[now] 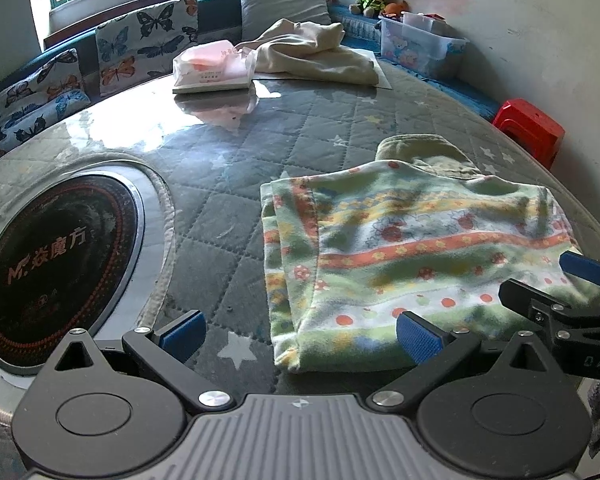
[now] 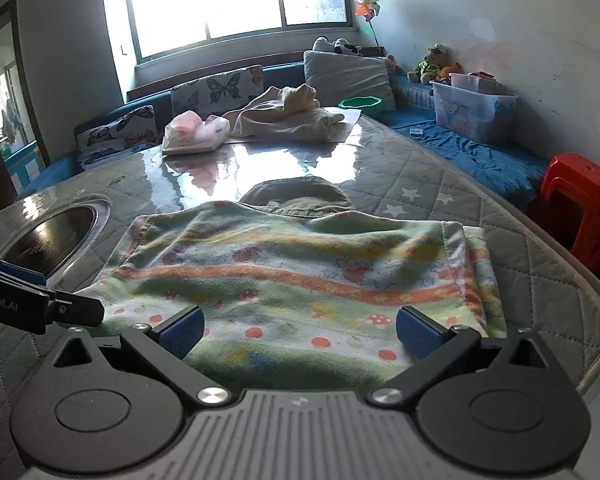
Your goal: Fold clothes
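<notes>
A folded fleece garment [image 1: 400, 260] with green, orange and white patterned stripes lies flat on the quilted table [image 1: 236, 184]. An olive collar or hood [image 1: 420, 152] sticks out at its far edge. My left gripper [image 1: 300, 336] is open, low over the garment's near left corner, with one pad over the cloth and one over bare table. My right gripper [image 2: 300, 334] is open above the near edge of the garment [image 2: 300, 272] and holds nothing. Each gripper shows in the other's view: the right gripper [image 1: 536, 274] over the cloth, the left gripper [image 2: 56, 292] beside it.
A round black hob [image 1: 52, 264] is set into the table on the left. At the far side lie a cream heap of clothes [image 1: 312, 48] and a pink packet [image 1: 212, 66]. A red stool [image 2: 580, 200] and a plastic box [image 2: 472, 108] stand to the right.
</notes>
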Demonstrator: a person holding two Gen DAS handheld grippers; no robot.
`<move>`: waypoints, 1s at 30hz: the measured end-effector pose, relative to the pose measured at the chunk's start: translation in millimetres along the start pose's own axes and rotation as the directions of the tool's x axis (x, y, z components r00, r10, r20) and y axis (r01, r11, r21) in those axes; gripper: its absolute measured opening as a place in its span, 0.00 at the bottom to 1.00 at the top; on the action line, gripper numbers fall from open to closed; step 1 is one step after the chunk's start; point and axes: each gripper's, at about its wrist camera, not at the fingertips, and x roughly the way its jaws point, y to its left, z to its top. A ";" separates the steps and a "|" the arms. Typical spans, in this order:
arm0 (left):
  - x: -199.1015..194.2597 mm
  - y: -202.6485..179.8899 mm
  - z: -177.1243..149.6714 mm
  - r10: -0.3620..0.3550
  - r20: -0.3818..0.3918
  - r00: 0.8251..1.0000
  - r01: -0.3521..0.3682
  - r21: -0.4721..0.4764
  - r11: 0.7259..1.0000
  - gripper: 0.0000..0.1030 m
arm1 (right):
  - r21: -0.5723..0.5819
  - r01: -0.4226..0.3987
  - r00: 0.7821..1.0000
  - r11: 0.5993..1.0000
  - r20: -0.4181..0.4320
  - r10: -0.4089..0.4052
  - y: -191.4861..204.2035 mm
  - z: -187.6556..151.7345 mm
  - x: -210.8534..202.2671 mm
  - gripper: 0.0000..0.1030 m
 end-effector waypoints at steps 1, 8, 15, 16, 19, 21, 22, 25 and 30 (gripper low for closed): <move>-0.9 -1.0 -0.5 0.000 0.002 1.000 0.000 0.003 1.000 1.00 | 0.000 0.002 1.000 1.000 0.003 -0.002 0.6 0.0 -1.3 1.00; -7.7 -7.6 -3.7 0.007 0.022 1.000 -0.007 0.026 1.000 1.00 | 0.004 0.031 1.000 1.000 0.000 -0.031 1.6 -0.9 -9.2 1.00; -13.6 -14.3 -9.7 0.012 0.035 0.999 -0.014 0.052 0.999 1.00 | 0.003 0.044 0.999 0.999 -0.002 -0.044 2.4 -4.9 -17.7 1.00; -14.4 -15.1 -10.4 0.010 0.036 0.999 -0.012 0.054 0.998 1.00 | 0.003 0.046 0.999 0.999 -0.004 -0.046 2.8 -5.4 -18.4 1.00; -16.9 -17.4 -12.9 0.011 0.039 0.999 -0.013 0.059 0.998 1.00 | 0.002 0.055 0.998 0.998 -0.004 -0.055 3.5 -6.7 -21.9 1.00; -18.1 -19.0 -14.8 0.012 0.040 0.999 -0.014 0.064 0.998 1.00 | 0.004 0.066 0.998 0.998 -0.005 -0.066 3.5 -7.3 -24.9 1.00; -18.3 -19.7 -15.7 0.013 0.039 0.999 -0.015 0.066 0.998 1.00 | 0.005 0.072 0.997 0.997 -0.005 -0.072 3.4 -7.6 -26.4 1.00; -19.2 -21.9 -18.5 0.014 0.037 0.999 -0.017 0.073 0.997 1.00 | 0.010 0.077 0.997 0.997 -0.006 -0.077 2.0 -9.0 -29.4 1.00; -22.0 -26.5 -23.3 0.010 0.036 0.999 -0.013 0.087 0.996 1.00 | 0.016 0.075 0.997 0.997 -0.010 -0.075 1.9 -13.1 -35.3 1.00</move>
